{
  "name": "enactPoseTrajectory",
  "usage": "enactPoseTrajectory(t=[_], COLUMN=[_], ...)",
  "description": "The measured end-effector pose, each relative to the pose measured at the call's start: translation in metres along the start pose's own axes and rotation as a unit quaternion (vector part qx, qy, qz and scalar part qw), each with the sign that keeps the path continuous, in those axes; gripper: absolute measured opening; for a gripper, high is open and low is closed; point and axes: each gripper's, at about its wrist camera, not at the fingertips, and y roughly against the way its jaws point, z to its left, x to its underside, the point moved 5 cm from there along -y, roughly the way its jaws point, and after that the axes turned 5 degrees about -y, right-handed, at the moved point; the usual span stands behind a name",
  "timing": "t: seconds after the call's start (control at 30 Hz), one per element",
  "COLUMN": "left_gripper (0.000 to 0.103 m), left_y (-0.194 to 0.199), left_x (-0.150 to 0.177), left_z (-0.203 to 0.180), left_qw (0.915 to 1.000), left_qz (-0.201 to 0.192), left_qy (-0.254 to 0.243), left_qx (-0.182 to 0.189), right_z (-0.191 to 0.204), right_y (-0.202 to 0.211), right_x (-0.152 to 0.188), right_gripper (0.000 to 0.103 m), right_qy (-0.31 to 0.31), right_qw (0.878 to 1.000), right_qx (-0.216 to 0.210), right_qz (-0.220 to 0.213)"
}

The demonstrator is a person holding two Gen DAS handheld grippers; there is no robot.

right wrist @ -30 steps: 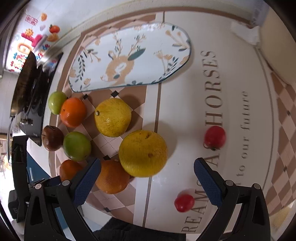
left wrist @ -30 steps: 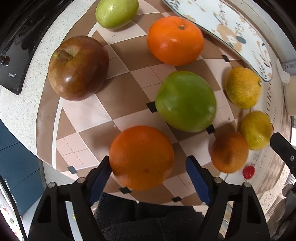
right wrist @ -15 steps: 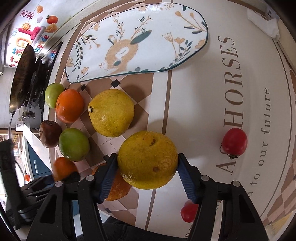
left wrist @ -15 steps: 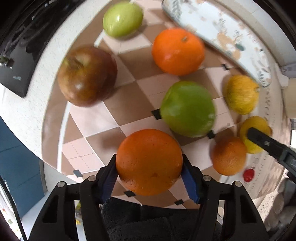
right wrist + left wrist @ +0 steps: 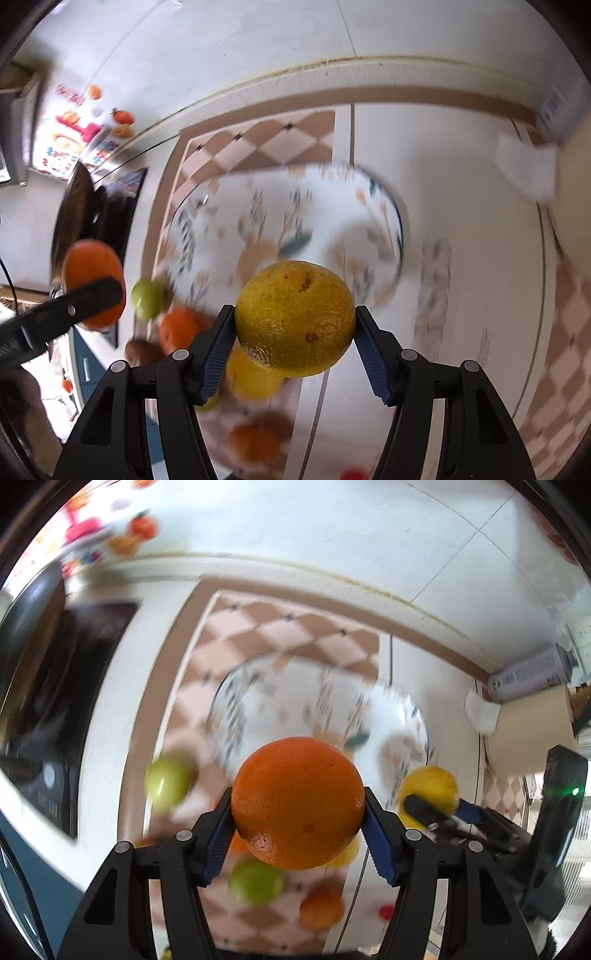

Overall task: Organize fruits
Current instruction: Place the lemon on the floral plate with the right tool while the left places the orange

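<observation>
**Fruits lifted in both grippers above the mat**

Fruits are our subject; we record items from largest to smallest. We note the patterned mat (image 5: 280,144) covering the counter, checkered at one side and plain white at the other. On it lies the decorated plate (image 5: 332,192), blurred in both views and bare of fruit as far as we can tell.

We find the left gripper (image 5: 298,825) closed to about half its spread on an orange (image 5: 298,803), both blue pads pressing its sides; the fruit hangs clear of the mat, in front of the plate's near edge. Its jaws have just been closing, with the orange between them.

We find the right gripper (image 5: 294,343) likewise clamped at about half spread on a yellow citrus (image 5: 294,318), held clear above the mat before the plate. Its jaws too have just been closing on that fruit.

Below, on the checkered part, we see blurred loose fruit: a green apple (image 5: 168,781), a second orange (image 5: 181,328), a dark apple (image 5: 142,350). A small red fruit (image 5: 386,911) lies on the white part.
</observation>
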Motion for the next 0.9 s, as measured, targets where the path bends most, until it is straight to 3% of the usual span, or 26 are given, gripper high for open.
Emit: enactPoseTrajectory(t=[0.07,0.23,0.47,0.7,0.77,0.8,0.87,0.9], left_gripper=[0.061,0.061,0.061,0.062,0.063,0.065,0.079,0.081], left_y=[-0.025,-0.092,-0.138,-0.148,-0.151,-0.151,-0.149,-0.149], left_x=[-0.033,-0.06,-0.061,-0.057,-0.055,-0.055,-0.055,-0.057], left_z=[-0.006,-0.014,-0.005,0.003,0.005,0.005,0.006,0.008], left_qw=[0.9998,0.9961,0.9868,0.9843,0.9836,0.9835,0.9851,0.9857], left_qz=[0.021,0.087,0.154,0.169,0.173,0.173,0.166,0.164], left_qy=[-0.002,0.009,0.037,0.045,0.044,0.045,0.039,0.035], left_qx=[0.0,0.012,0.033,0.027,0.026,0.028,0.024,0.019], right_z=[0.002,0.01,0.015,0.014,0.015,0.015,0.014,0.013], right_y=[-0.013,-0.042,-0.073,-0.083,-0.083,-0.082,-0.079,-0.077], right_x=[-0.021,-0.054,-0.07,-0.075,-0.076,-0.076,-0.077,-0.077], right_gripper=[0.066,0.066,0.066,0.067,0.076,0.085,0.086,0.087], right_qy=[0.009,0.032,0.057,0.048,0.048,0.044,0.038,0.032], right_qw=[1.0,0.998,0.995,0.994,0.994,0.994,0.995,0.995], right_qx=[0.014,0.038,0.059,0.058,0.056,0.054,0.049,0.049], right_qz=[0.005,0.025,0.054,0.078,0.08,0.081,0.084,0.084])
